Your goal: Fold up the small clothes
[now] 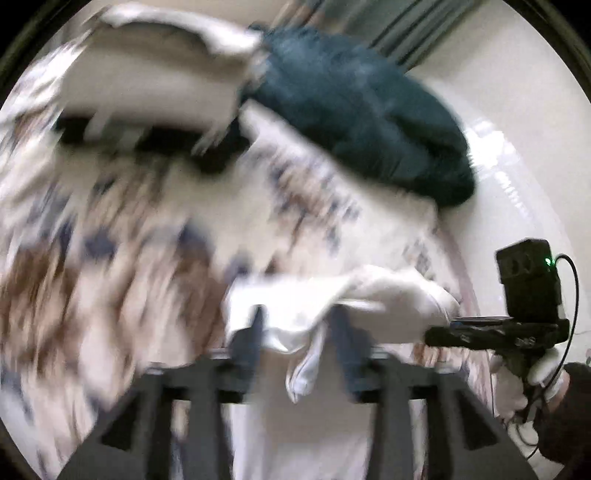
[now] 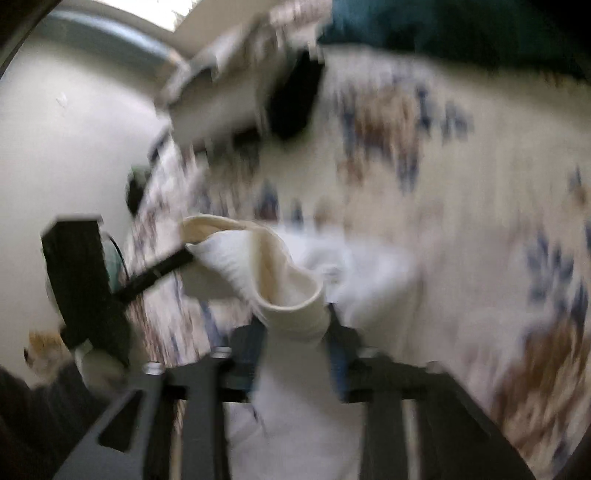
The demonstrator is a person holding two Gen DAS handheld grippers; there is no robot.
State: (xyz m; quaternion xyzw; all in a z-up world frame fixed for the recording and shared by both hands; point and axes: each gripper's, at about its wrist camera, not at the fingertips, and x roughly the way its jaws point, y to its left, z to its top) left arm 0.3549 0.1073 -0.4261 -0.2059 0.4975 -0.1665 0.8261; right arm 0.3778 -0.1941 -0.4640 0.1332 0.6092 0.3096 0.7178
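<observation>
White ribbed cotton sock (image 2: 273, 280), soft and crumpled, cuff rolled open, hangs stretched above the floral-patterned bed sheet (image 2: 461, 177). Left tongs (image 1: 299, 332) and right tongs (image 2: 295, 332) each grasp an end.

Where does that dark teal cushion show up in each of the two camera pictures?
Left wrist view: the teal cushion fills the upper middle to upper right, lying on the patterned cover.
Right wrist view: only its edge shows along the top right, partly cut off by the frame.
Shared landmark: the white cloth low in the middle of both pictures, between each camera's own fingers.
</observation>
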